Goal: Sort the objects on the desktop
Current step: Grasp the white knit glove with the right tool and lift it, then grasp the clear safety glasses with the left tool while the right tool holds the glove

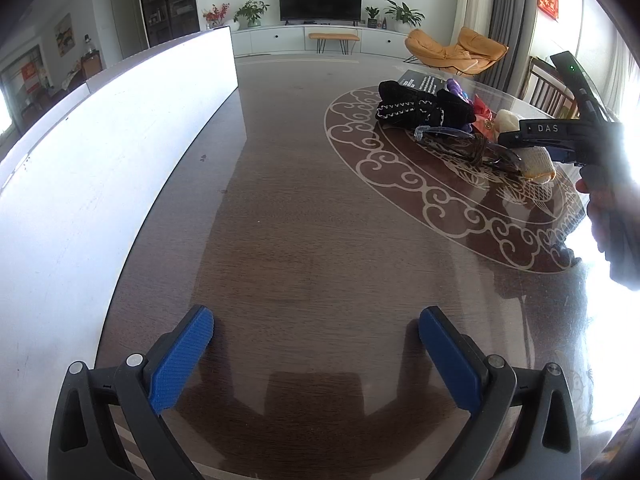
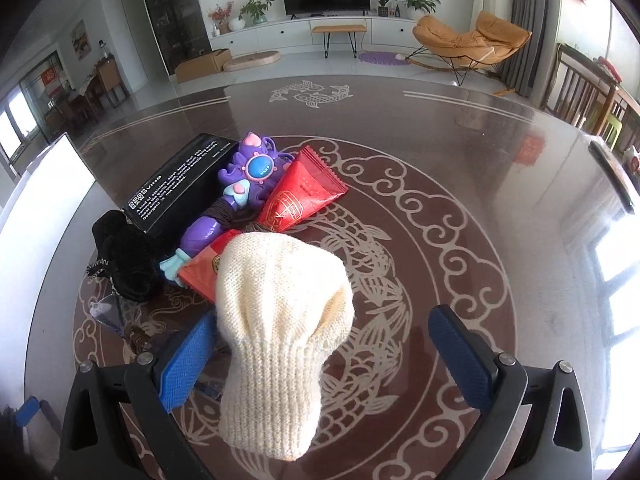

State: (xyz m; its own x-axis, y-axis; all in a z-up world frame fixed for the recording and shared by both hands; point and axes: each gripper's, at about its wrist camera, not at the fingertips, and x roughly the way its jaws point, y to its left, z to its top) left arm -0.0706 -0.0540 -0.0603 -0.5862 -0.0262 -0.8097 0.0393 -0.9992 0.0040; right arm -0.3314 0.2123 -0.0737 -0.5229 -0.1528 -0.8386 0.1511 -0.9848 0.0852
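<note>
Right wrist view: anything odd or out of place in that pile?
Yes. The cream knit sock lies between the right gripper's fingers, touching only the left pad. Behind it, the purple toy, red packets, black box and black glove overlap in a jumbled heap.

Two red packets [image 2: 306, 196], one sock [image 2: 276, 312]

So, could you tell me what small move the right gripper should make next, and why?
Probably close the right gripper on the cream knitted glove: the glove lies between its open blue pads, nearer the left one, with a gap on the right, so nothing is gripped yet.
</note>
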